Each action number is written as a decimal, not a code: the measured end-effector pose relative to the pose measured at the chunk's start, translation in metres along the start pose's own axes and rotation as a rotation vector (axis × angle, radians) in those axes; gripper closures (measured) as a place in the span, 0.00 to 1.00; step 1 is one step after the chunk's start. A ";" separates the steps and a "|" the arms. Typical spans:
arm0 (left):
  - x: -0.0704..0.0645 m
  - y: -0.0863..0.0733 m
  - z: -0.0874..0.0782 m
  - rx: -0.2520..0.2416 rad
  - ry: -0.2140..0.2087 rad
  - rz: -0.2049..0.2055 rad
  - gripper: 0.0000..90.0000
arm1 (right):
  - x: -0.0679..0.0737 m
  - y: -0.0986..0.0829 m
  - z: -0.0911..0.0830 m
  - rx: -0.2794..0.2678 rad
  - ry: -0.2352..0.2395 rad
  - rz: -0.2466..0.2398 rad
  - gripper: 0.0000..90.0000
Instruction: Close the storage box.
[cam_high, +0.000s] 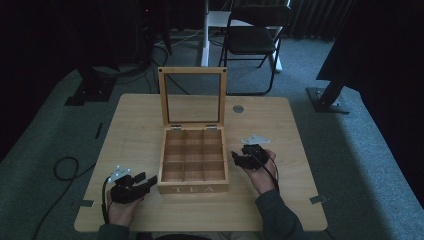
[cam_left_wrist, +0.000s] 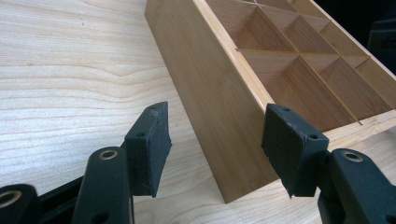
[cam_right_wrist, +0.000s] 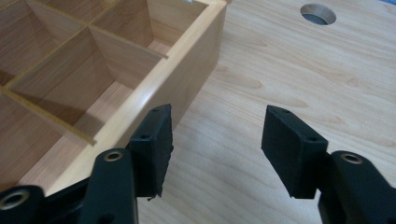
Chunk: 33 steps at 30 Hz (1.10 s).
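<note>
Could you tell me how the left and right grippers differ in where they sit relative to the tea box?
The left gripper sits at the box's front left corner, its jaws straddling that corner; the right gripper sits beside the box's right wall, jaws over bare table. The left is nearer the person, the right farther up. Both are open and hold nothing.
</note>
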<state>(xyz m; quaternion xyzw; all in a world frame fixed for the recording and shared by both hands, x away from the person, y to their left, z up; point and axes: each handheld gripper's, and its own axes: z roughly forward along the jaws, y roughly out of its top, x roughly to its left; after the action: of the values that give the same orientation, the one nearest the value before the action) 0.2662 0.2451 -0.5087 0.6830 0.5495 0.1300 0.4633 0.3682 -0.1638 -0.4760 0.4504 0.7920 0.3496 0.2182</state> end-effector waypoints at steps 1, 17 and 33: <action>0.000 0.000 0.000 -0.001 -0.001 -0.001 0.47 | 0.000 0.004 0.001 -0.002 0.004 -0.005 0.46; 0.001 0.000 0.000 0.000 0.001 -0.004 0.47 | -0.006 0.031 0.009 -0.010 0.012 0.009 0.43; 0.001 0.000 -0.001 -0.005 -0.004 -0.007 0.46 | -0.016 0.054 0.013 -0.062 0.034 0.001 0.48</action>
<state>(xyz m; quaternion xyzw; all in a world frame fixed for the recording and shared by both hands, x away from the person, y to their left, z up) 0.2660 0.2462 -0.5084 0.6800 0.5508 0.1284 0.4666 0.4147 -0.1537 -0.4433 0.4378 0.7841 0.3817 0.2186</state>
